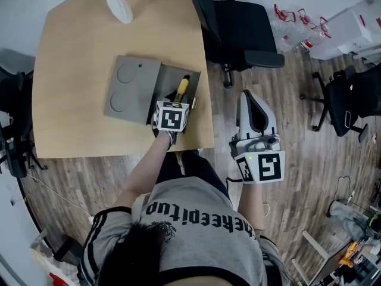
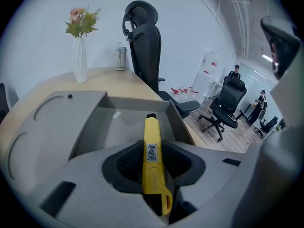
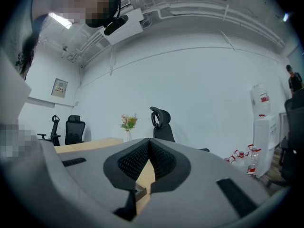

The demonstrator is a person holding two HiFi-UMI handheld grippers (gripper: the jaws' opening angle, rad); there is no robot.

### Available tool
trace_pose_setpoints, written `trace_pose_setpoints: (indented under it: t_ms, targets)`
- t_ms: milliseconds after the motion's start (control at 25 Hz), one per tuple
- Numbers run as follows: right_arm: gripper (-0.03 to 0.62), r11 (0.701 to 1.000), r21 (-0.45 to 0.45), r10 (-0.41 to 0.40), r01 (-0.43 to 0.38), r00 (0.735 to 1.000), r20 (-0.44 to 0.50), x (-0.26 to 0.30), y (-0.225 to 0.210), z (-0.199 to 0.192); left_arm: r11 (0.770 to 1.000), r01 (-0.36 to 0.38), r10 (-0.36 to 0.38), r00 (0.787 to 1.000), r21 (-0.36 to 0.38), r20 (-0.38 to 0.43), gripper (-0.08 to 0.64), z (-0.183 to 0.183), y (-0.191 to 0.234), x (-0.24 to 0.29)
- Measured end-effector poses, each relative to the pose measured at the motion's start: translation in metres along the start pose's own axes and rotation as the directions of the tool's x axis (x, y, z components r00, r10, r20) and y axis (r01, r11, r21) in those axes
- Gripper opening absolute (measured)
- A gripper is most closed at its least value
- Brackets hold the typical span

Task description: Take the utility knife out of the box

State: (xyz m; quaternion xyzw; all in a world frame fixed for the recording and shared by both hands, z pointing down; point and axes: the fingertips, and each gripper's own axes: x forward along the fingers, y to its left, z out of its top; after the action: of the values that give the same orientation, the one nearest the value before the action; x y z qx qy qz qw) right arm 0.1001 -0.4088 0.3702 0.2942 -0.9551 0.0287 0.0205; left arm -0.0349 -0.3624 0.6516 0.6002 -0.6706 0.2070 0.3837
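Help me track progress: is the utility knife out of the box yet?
No, the yellow utility knife lies inside the open grey box on the table.

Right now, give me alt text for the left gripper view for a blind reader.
The left tool grips a yellow utility knife in an open grey box on a wooden table; a flower vase and black office chair stand behind.

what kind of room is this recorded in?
Looks like an office, maybe a shared workspace: a wooden desk, black swivel office chairs around it, and a water dispenser against the wall.
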Motion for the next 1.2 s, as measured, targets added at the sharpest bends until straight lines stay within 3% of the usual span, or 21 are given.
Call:
trace_pose_setpoints:
  t_ms: [280,600,1200]
  targets:
    - [0.006,1.0,0.003,0.013,-0.013,1.0,0.001,0.0,-0.001,0.0,0.999,0.009,-0.01,0.999,0.031,0.049,0.13,0.005,-0.002,-0.011]
    - [0.006,0.999,0.01,0.045,-0.045,0.999,0.013,0.002,0.005,-0.001,0.998,0.01,-0.02,0.985,0.062,0.17,0.129,0.029,-0.009,-0.037]
    - [0.006,0.996,0.008,0.089,-0.089,0.996,0.018,0.008,0.036,-0.003,0.997,0.051,-0.074,0.908,0.066,0.413,0.127,0.074,-0.009,-0.122]
